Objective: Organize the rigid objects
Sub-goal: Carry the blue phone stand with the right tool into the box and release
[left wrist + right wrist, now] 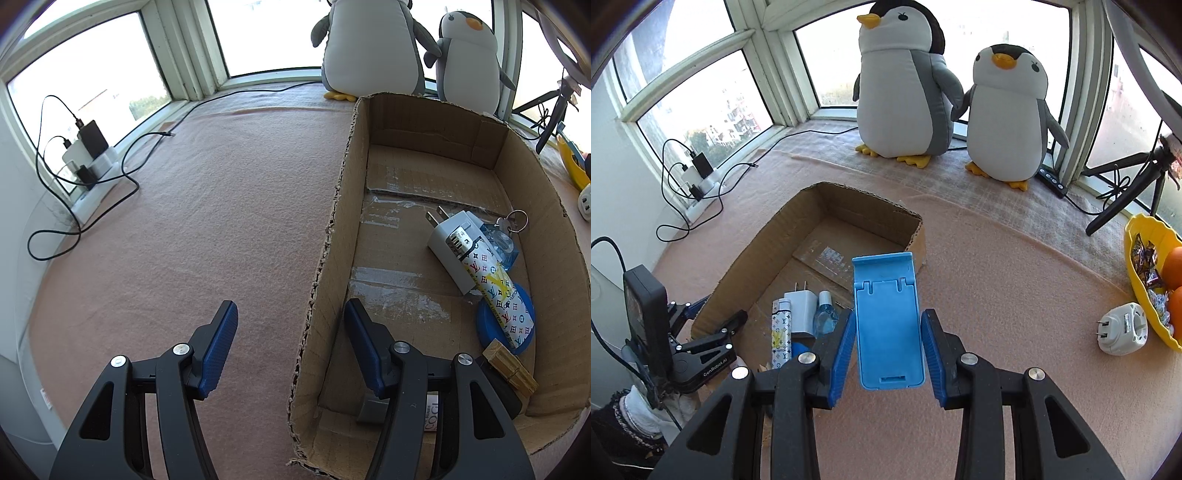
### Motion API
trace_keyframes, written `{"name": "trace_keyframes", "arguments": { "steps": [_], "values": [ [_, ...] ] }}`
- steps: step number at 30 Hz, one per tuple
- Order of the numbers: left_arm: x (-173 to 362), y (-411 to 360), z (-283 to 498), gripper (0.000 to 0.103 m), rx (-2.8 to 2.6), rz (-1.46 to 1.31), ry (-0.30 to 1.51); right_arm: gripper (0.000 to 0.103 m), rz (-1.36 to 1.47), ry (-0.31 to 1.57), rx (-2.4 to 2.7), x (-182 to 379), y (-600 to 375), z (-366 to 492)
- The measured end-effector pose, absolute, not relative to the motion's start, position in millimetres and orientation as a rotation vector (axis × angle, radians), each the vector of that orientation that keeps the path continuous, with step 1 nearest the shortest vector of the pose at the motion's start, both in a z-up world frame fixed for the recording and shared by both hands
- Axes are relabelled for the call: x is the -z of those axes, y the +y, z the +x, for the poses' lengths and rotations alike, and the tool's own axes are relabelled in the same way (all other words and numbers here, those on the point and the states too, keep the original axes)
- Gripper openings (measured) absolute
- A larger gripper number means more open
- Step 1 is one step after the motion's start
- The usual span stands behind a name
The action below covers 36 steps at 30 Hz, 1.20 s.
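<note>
My right gripper (888,314) is shut on a blue phone stand (886,321), held above the pink cloth just right of an open cardboard box (916,232). In the box lie a patterned lighter (781,332), a white charger (801,306) and a small blue bottle (825,314). In the left wrist view the lighter (495,291) rests across the charger (448,247) and a blue round lid (487,325), with a wooden peg (513,373) nearby. My left gripper (290,304) stands open astride the box's left wall (332,229), pads apart from it.
A white plug adapter (1123,328) lies on the cloth at the right, beside a yellow bowl (1137,243) of oranges and sweets. Two plush penguins (905,85) stand at the window. A tripod (1126,192) is at the far right, a power strip with cables (698,173) at the far left.
</note>
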<state>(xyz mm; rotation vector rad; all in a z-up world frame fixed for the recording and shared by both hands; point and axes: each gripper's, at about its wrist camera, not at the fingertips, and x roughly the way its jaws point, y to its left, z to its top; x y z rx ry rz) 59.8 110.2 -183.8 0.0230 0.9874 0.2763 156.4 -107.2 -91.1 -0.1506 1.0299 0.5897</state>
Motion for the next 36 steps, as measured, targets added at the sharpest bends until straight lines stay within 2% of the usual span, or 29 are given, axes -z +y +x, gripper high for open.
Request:
{"name": "trace_keyframes", "arguments": {
  "steps": [14, 36],
  "values": [
    [183.9, 110.4, 59.8, 0.06, -0.277, 0.023, 0.987, 0.033, -0.157, 1.05, -0.642, 104.7, -52.3, 161.2],
    [183.8, 110.3, 60.0, 0.06, -0.277, 0.022, 0.987, 0.034, -0.222, 1.085, -0.618, 130.3, -29.0, 160.3]
  ]
}}
